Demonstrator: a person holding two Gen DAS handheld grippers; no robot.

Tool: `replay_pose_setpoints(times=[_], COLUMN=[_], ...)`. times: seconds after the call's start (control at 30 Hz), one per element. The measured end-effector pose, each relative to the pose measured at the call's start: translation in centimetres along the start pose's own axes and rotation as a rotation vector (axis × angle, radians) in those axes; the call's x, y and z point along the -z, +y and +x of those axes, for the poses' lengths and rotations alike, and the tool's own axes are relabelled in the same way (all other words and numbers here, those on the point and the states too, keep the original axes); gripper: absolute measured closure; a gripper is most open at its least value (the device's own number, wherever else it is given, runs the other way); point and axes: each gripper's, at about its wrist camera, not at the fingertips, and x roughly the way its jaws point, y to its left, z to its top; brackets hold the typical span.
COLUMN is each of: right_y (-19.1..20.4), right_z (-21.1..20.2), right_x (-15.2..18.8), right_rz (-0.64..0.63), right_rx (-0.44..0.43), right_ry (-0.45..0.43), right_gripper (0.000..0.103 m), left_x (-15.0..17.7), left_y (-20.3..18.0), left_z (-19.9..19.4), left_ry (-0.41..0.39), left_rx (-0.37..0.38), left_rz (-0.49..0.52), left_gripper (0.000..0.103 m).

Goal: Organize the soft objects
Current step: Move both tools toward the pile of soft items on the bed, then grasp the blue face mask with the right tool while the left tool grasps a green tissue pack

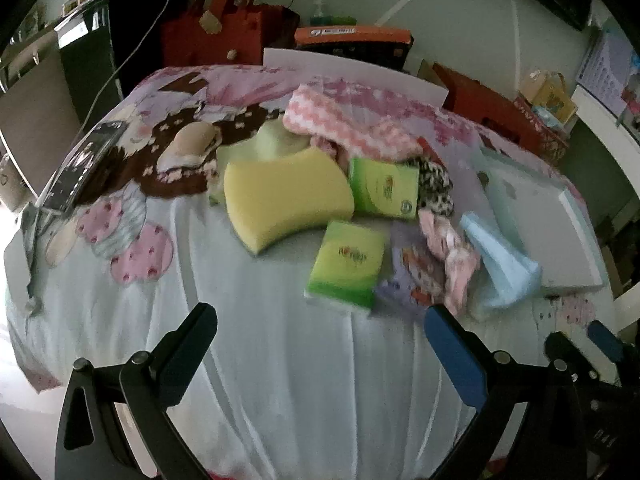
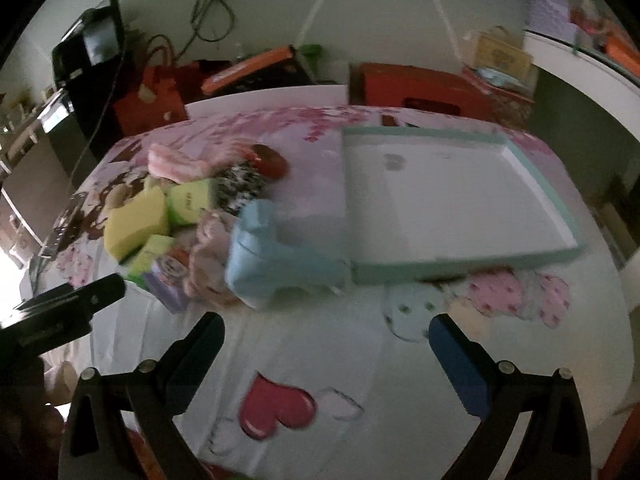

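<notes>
A heap of soft things lies on the bed. In it are a yellow sponge [image 1: 286,196] [image 2: 134,222], two green tissue packs [image 1: 347,266] [image 1: 384,189], a pink-and-white knitted cloth [image 1: 344,122], a leopard-print cloth [image 1: 434,192], a pink cloth [image 1: 452,252] and a light blue towel [image 1: 500,268] [image 2: 276,256]. The towel's end touches a shallow white tray with a teal rim [image 2: 560,208] [image 1: 552,216]. My left gripper [image 1: 320,328] hangs open over bare sheet, short of the heap. My right gripper [image 2: 326,336] is open too, just in front of the towel and tray.
A purple patterned pack [image 1: 412,276] lies beside the nearer tissue pack. A dark phone-like slab [image 1: 86,168] rests at the bed's left edge. Red bags [image 1: 228,36], an orange box [image 1: 352,40] and a red box [image 2: 420,84] crowd the space behind the bed.
</notes>
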Motion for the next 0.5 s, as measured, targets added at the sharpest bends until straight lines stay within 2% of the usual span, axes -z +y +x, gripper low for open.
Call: replay_pose_setpoints(times=[0.1, 0.27, 0.5], right_y=[1.0, 1.8, 2.2], right_z=[1.3, 3.1, 5.3], right_x=[-0.9, -2.0, -2.8], right_rz=[-0.016, -0.021, -0.020], right_rx=[-0.039, -0.086, -0.116], right_ry=[0.010, 0.023, 0.066], right_gripper=[0.000, 0.001, 0.029], left_x=[-0.9, -1.5, -2.1], left_y=[0.2, 0.4, 0.3], left_z=[0.9, 3.3, 5.3], left_ry=[0.005, 0.076, 0.121], left_rx=[-0.014, -0.041, -0.042], left_rz=[0.020, 0.042, 0.036], left_gripper=[0.000, 0.000, 0.000])
